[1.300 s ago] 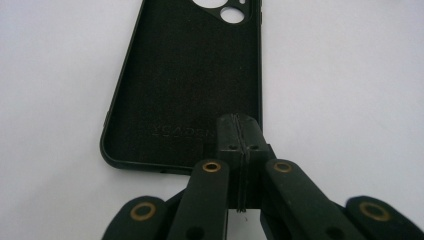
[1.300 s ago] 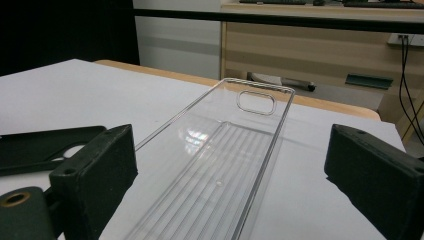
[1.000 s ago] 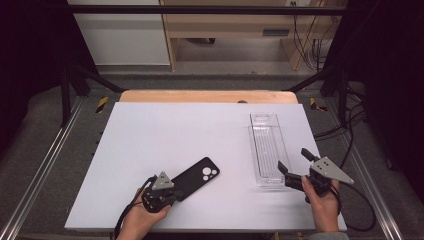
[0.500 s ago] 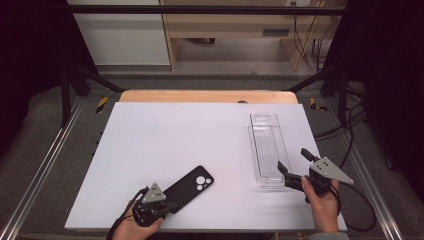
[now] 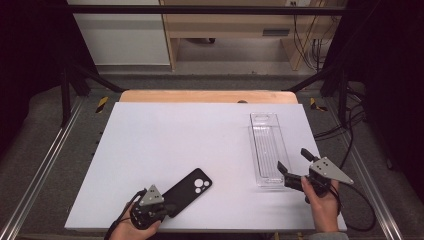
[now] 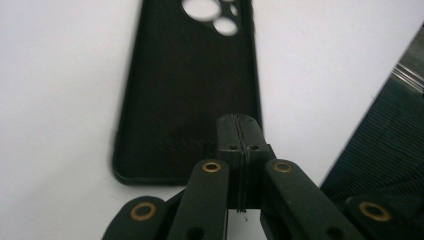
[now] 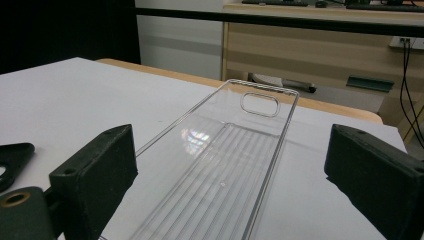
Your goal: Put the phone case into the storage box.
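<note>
**Black phone case drawn toward the near table edge; clear tray awaiting the right gripper**

Black phone case [image 5: 187,191], inner face up with camera cut-outs at its far end, lying flat on the white table [image 5: 165,145] near the front edge, left of centre. Left gripper [image 5: 161,210] at the case's near end, jaws pressed together; in the left gripper view the shut tips overlap the case's [image 6: 190,95] near rim, though whether pinching that rim or merely resting over it cannot be told. Compared with one second ago: case and left gripper both shifted toward the near-left corner of the table, suggesting a drag or pull of the case, probably into a handier position.

Right gripper [image 5: 295,167] unmoved, jaws spread wide, flanking the near end of the long clear plastic tray [image 5: 268,145], which lies well apart from the case at the table's right. Tray [image 7: 225,165] ribbed along its floor, with a rounded rectangular slot at the far end; pads not touching it.

No brand, label or legible writing on case, tray or grippers.
</note>
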Demonstrator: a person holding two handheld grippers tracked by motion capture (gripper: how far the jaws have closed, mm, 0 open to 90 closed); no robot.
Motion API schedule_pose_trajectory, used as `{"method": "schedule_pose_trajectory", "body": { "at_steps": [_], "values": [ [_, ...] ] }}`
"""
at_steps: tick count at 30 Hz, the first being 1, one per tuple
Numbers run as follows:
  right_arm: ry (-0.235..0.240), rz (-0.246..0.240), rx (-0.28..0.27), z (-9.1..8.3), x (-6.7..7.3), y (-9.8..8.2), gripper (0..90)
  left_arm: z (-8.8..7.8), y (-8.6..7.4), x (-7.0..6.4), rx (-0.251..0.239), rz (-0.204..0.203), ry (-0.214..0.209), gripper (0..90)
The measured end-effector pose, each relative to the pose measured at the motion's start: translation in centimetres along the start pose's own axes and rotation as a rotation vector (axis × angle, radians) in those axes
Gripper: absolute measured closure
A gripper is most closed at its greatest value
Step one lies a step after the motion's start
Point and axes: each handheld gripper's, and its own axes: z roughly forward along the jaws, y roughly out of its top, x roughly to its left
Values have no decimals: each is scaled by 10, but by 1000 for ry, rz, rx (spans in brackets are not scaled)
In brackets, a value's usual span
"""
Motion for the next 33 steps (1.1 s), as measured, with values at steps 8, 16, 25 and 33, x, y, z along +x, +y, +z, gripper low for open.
{"method": "schedule_pose_trajectory", "body": {
  "at_steps": [8,16,25,33],
  "values": [
    [-1,2,0,0,0,0,69,-11,32,28,-11,33,97,900],
    [-3,5,-1,0,-1,0,69,1,34,42,48,34,133,774],
    [-4,7,-2,-1,-1,0,68,12,32,43,96,33,176,366],
    [-3,5,-1,-1,-1,0,68,16,33,49,143,-15,156,104]
  ]
}}
